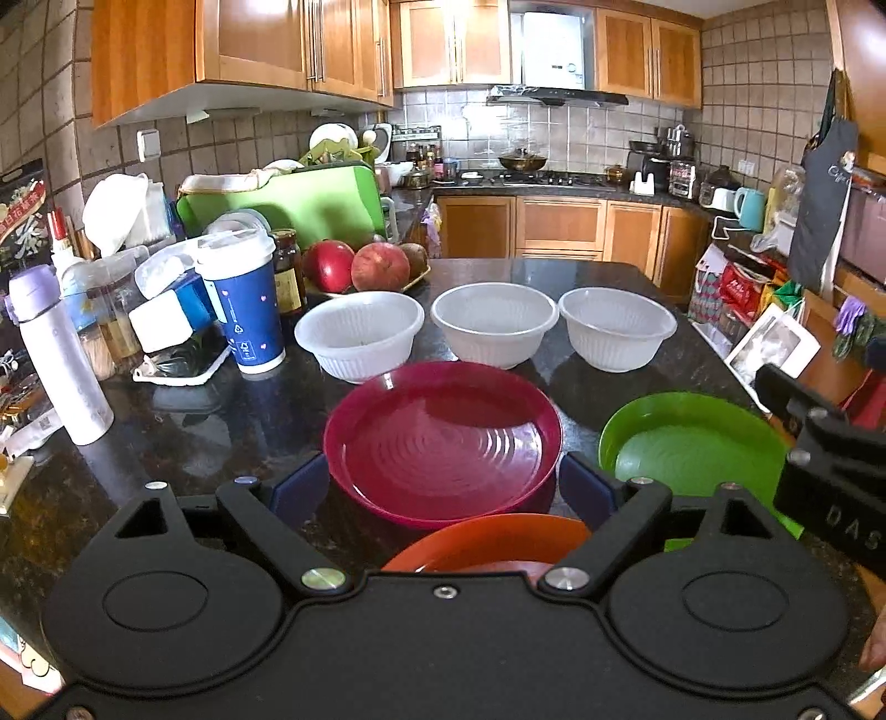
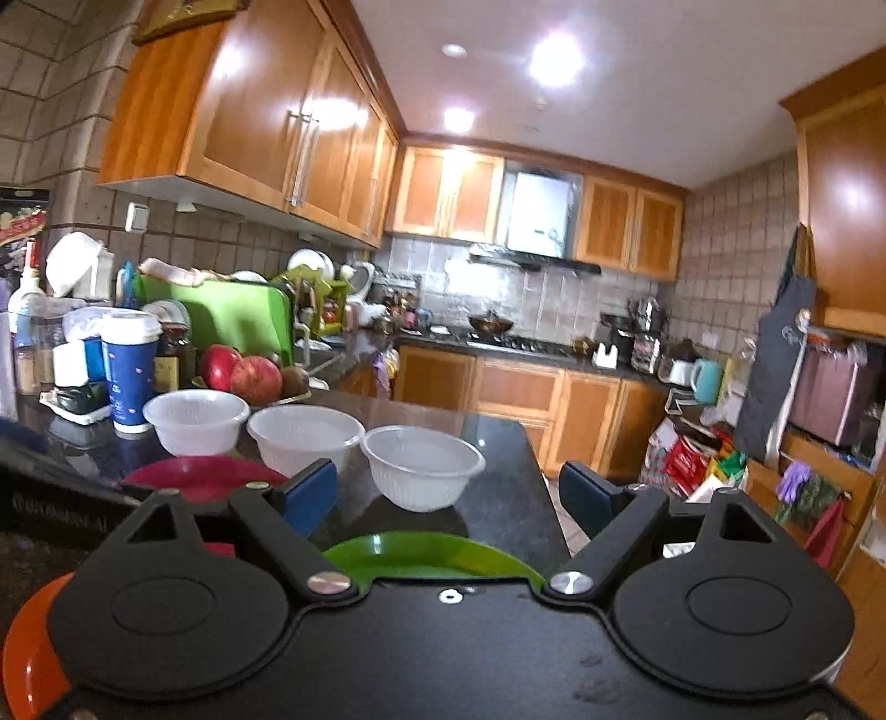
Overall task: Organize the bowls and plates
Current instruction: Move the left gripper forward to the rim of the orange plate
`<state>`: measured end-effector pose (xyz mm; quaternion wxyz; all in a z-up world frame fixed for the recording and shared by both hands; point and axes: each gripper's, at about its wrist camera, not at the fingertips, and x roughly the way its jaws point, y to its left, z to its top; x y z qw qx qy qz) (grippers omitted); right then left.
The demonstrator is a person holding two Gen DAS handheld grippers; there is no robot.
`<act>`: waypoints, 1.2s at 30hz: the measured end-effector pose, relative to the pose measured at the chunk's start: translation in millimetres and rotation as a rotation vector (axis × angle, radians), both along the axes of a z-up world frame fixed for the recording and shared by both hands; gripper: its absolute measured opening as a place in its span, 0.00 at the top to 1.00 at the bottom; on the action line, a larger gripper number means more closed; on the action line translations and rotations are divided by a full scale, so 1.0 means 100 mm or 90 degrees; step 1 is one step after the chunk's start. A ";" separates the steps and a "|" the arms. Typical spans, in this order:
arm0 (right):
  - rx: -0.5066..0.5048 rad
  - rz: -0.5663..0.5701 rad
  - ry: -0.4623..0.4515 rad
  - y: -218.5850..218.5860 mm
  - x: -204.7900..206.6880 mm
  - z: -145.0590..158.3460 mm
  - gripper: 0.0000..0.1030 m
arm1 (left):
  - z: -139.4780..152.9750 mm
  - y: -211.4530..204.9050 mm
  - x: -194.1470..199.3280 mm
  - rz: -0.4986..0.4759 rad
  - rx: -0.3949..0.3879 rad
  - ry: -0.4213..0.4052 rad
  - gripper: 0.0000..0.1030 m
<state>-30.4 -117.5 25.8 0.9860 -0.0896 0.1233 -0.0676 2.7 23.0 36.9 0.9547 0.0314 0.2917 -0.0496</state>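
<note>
Orange-brown wooden wall cabinets (image 1: 249, 44) fill the upper left; beige square-tiled walls (image 1: 758, 83) rise at right; round ceiling lights (image 2: 555, 58) glare top centre.

My left gripper (image 1: 443, 487) hangs open over the magenta plate (image 1: 443, 443); orange plate (image 1: 487, 540) nearest, green plate (image 1: 692, 443) right, three white bowls (image 1: 493, 321) in a row behind.

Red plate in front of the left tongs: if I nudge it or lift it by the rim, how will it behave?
The red plate looks like thin glossy plastic, so probably light and not fragile. It lies flat on the polished dark counter, so a nudge would likely slide it rather than tip it. Its smooth, raised rim may slip between the open left tongs; grip it squarely.
</note>
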 end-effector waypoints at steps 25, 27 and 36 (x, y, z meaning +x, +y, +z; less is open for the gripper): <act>0.114 0.196 0.294 -0.02 -0.16 -0.29 0.45 | -0.35 0.45 -0.24 -0.014 -0.003 0.142 0.27; 0.126 0.187 0.301 -0.03 -0.16 -0.32 0.46 | -0.37 0.44 -0.24 -0.010 0.003 0.141 0.27; 0.144 0.184 0.275 -0.07 -0.15 -0.35 0.47 | -0.41 0.44 -0.23 -0.010 -0.002 0.145 0.27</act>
